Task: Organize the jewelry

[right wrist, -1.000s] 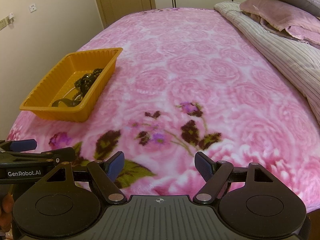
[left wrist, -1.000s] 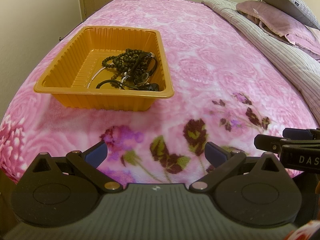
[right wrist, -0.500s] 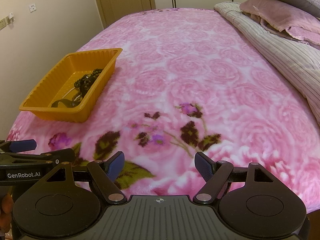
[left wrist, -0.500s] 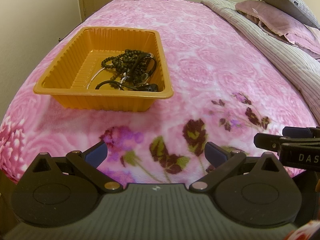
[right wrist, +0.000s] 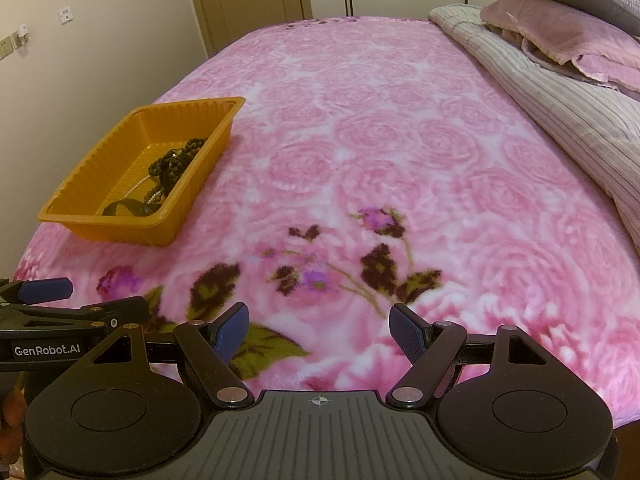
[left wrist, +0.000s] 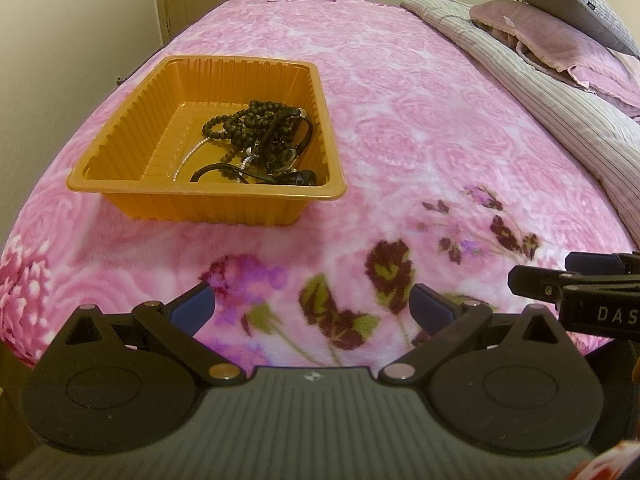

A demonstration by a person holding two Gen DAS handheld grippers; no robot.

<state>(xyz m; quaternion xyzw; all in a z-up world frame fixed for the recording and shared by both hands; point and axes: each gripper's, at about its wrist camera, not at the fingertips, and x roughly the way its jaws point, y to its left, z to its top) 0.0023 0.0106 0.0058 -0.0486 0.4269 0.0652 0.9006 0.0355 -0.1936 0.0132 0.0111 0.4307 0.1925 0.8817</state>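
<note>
Ribbed orange plastic tray (left wrist: 208, 200) holds tangled dark bead necklaces (left wrist: 256, 124) on plush blanket (left wrist: 400, 128).

"GenRobot.AI" on left gripper (right wrist: 60, 292), "DAS" (cut off) on right gripper (left wrist: 576, 276)

My bed wore a pink rose-patterned fleece blanket (right wrist: 400, 128). On it sat a ribbed orange plastic tray (left wrist: 120, 136) near the left edge. A striped grey quilt (left wrist: 560, 96) and pillows (left wrist: 532, 24) lay along the right.
</note>
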